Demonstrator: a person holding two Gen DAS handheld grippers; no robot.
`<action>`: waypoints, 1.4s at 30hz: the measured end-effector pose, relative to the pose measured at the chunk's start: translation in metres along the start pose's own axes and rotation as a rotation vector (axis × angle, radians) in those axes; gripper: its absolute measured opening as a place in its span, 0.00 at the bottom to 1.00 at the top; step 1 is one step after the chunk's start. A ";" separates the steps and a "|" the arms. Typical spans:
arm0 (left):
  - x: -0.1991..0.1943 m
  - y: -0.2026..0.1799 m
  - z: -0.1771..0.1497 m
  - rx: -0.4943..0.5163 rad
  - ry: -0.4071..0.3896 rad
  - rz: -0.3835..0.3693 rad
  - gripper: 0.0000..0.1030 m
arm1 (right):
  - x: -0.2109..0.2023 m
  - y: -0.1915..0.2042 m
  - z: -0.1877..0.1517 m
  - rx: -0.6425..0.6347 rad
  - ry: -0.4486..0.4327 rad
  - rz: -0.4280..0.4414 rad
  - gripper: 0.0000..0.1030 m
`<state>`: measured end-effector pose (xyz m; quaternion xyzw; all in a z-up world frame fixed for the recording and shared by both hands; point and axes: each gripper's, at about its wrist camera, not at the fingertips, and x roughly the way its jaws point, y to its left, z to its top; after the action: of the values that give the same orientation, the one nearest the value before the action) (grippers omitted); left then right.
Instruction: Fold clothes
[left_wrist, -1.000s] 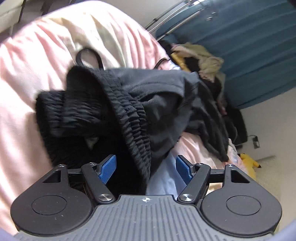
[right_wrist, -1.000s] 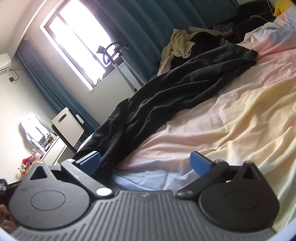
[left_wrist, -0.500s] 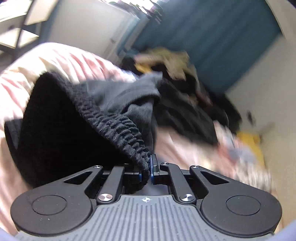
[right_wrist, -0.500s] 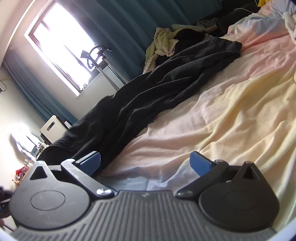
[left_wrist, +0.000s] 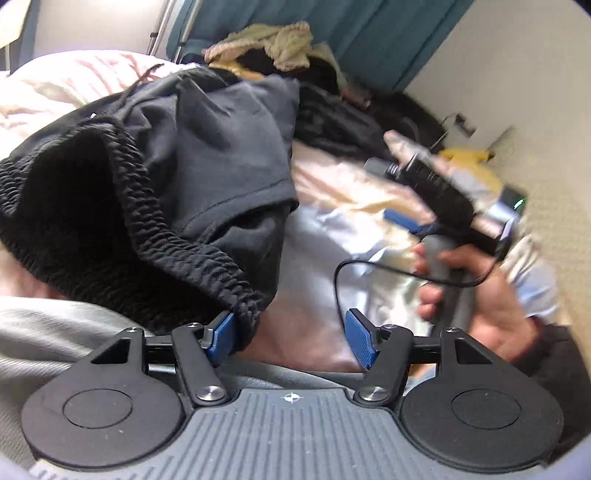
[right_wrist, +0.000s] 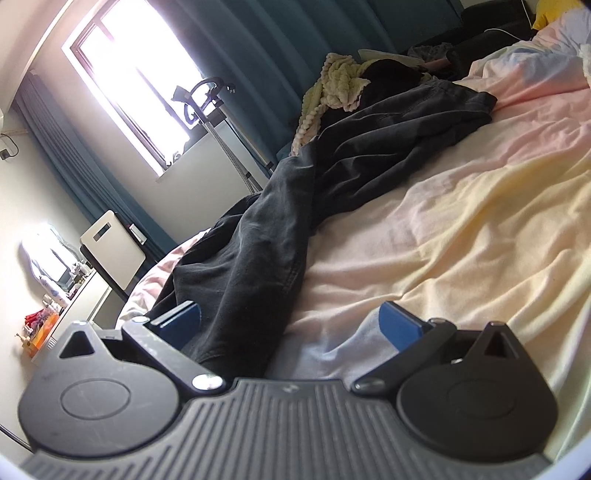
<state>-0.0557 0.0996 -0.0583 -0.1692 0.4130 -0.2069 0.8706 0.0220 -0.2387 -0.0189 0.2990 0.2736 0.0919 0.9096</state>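
Note:
Dark grey trousers (left_wrist: 221, 147) with a black ribbed waistband (left_wrist: 177, 236) lie bunched on the pink and yellow bedsheet (left_wrist: 343, 184). My left gripper (left_wrist: 291, 338) has its jaws opening. The waistband's end rests against the left pad (left_wrist: 221, 334), and the right pad stands apart from the cloth. In the right wrist view the trousers (right_wrist: 332, 155) stretch away across the bed. One trouser leg end (right_wrist: 240, 332) lies between the spread fingers of my right gripper (right_wrist: 291, 325), close to the left pad, and neither pad presses on it. My right gripper (left_wrist: 406, 221) also shows in the left wrist view, held in a hand (left_wrist: 491, 314).
A heap of clothes with a cream knit blanket (right_wrist: 332, 88) lies at the bed's far edge before teal curtains (right_wrist: 280, 40). A garment steamer stand (right_wrist: 214, 110), a white appliance (right_wrist: 110, 251) and a cluttered dresser (right_wrist: 66, 306) stand by the window. Grey cloth (left_wrist: 55, 332) sits at the lower left.
My left gripper shut on the waistband, dragged it towards the person while rolling, and has now let go. In the right wrist view the trouser leg now lies between the fingers.

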 end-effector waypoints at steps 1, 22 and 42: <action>-0.011 0.007 0.001 -0.043 -0.032 -0.027 0.66 | 0.000 0.000 0.000 -0.001 0.000 -0.002 1.00; 0.005 0.279 0.059 -0.912 -0.246 -0.016 0.64 | 0.018 -0.015 -0.009 0.079 0.088 -0.018 1.00; -0.078 0.291 0.298 -0.512 -0.553 0.471 0.09 | 0.034 -0.028 0.003 0.135 0.077 -0.041 1.00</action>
<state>0.1992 0.4249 0.0365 -0.3294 0.2299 0.1592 0.9018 0.0527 -0.2511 -0.0483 0.3503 0.3201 0.0662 0.8777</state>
